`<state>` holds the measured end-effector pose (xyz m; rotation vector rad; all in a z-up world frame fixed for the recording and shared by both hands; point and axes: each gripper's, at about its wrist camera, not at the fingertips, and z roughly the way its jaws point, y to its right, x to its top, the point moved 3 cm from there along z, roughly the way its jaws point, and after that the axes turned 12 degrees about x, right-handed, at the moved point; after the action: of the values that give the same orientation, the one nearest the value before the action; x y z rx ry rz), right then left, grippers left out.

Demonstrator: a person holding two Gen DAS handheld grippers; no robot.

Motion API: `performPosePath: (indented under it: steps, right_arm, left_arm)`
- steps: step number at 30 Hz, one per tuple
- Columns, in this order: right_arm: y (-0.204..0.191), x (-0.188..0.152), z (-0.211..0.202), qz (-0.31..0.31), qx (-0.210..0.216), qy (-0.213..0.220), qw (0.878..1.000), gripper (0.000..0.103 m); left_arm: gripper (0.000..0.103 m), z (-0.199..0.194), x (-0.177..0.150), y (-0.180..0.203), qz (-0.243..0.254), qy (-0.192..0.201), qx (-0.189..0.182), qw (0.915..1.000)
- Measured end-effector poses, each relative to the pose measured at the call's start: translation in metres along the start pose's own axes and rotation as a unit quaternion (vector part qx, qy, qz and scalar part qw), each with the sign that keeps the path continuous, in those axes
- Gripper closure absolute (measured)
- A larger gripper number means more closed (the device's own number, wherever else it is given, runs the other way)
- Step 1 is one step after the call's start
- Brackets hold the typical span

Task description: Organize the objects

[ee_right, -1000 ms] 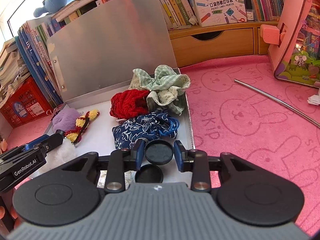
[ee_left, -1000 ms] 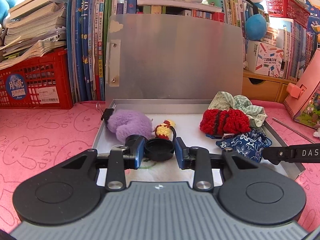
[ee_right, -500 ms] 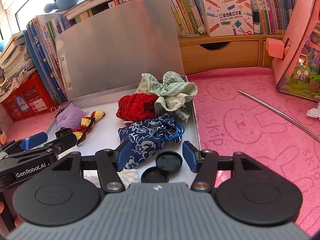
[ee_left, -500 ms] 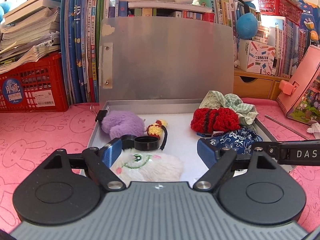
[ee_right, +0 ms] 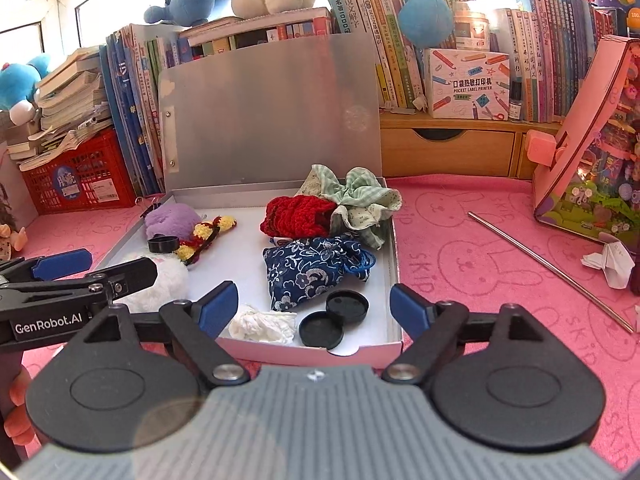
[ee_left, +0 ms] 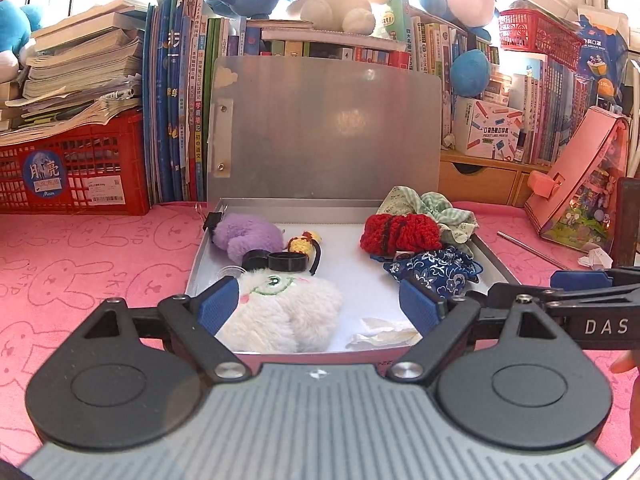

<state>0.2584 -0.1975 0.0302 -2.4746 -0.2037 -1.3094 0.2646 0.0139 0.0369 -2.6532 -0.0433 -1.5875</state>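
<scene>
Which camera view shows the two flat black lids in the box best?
The right wrist view: both flat black lids lie unobstructed near the box's front corner. In the left wrist view they are not visible.

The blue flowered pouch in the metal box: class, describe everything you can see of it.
The blue flowered pouch is soft dark-blue cloth with a white flower print, gathered shut by a blue drawstring looped at its right end. It lies slumped on the white floor of the metal box, near the right wall, just in front of the red knitted piece. Neither gripper touches it.

Both wrist views sit low at the tin's [ee_left: 208, 240] near edge, facing its lid [ee_right: 272, 120]; apparently side by side.
</scene>
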Motion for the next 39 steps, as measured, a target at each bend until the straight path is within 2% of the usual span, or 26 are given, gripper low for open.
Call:
performPosePath:
  steps: [11,22,32,39]
  right_arm:
    - [-0.019,-0.031,-0.031,-0.02,-0.003,0.001,1.0,0.004]
    - [-0.029,-0.068,-0.045,-0.032,-0.014,-0.015,0.999,0.0]
    - [-0.028,-0.097,-0.038,-0.028,-0.027,-0.045,0.998,0.0]
    - [-0.025,-0.102,-0.036,-0.022,-0.028,-0.049,0.998,0.0]
  left_arm:
    - [0.012,-0.045,-0.042,-0.008,0.025,-0.01,0.001,0.9996]
    - [0.012,-0.059,-0.081,-0.018,0.016,-0.039,0.013,0.999]
    - [0.012,-0.055,-0.091,-0.021,0.017,-0.058,0.024,0.9979]
    - [0.012,-0.052,-0.092,-0.021,0.017,-0.067,0.026,0.9973]
